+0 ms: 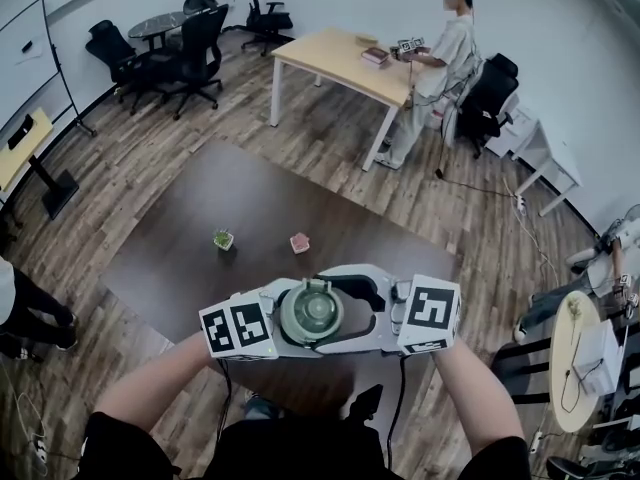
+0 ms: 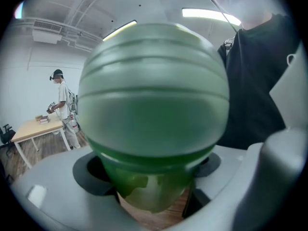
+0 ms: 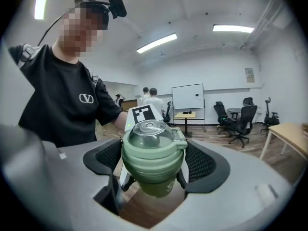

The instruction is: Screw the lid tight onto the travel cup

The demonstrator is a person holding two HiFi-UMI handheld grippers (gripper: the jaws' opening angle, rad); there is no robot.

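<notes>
A green travel cup with a clear-domed lid is held up in front of me, above the near edge of the dark table. My left gripper is shut on the cup's body, which fills the left gripper view between the grey jaws. My right gripper comes from the other side. Its black pads sit against the ribbed green lid rim, so it is shut on the lid. The cup's base is hidden behind the jaws.
On the table farther out stand a small green pot and a small pink object. A person works at a light wooden table at the back. Office chairs stand at the far left.
</notes>
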